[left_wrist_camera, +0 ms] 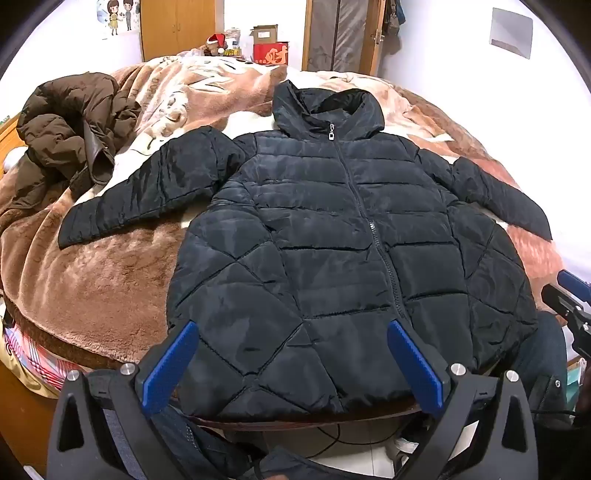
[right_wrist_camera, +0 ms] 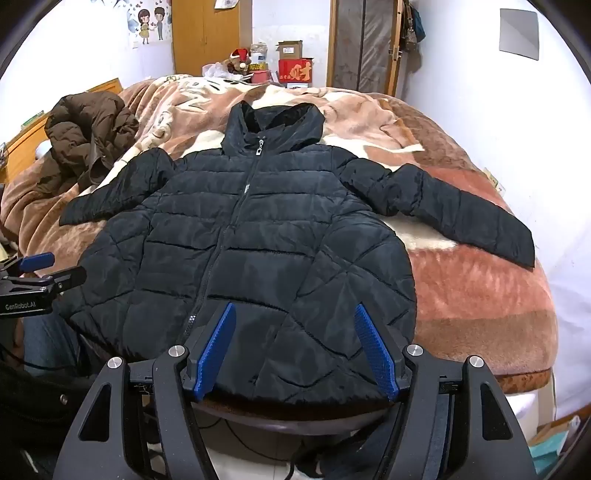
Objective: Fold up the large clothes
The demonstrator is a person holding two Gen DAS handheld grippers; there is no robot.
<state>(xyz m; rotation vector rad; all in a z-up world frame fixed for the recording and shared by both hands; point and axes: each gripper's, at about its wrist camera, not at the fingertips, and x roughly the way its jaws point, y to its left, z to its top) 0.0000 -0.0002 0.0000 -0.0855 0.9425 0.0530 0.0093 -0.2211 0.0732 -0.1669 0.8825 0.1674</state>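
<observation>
Both the left hand-held gripper (left_wrist_camera: 291, 363) and right hand-held gripper (right_wrist_camera: 295, 350) hover spread above the hem. The black quilted puffer jacket (left_wrist_camera: 332, 236) lies flat, hood pointing away along the bed (left_wrist_camera: 92, 280).

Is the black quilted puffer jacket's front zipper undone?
No, the black quilted puffer jacket is zipped up to its collar, with the silver pull at the top.

A plush brown and cream blanket (left_wrist_camera: 110, 280) covers the bed and fills the middle of both views. At the left of the frame a brown puffer coat (left_wrist_camera: 70, 129) lies crumpled on it. Along the top, behind the bed, stand a red box with gold characters (left_wrist_camera: 270, 54), an open cardboard box (left_wrist_camera: 265, 34) on it, and a plush toy in a Santa hat (left_wrist_camera: 215, 44). A cartoon couple poster (right_wrist_camera: 150, 23) hangs at upper left beside a wooden wardrobe (right_wrist_camera: 207, 35). A grey panel (right_wrist_camera: 518, 34) sits on the white wall at upper right.
</observation>
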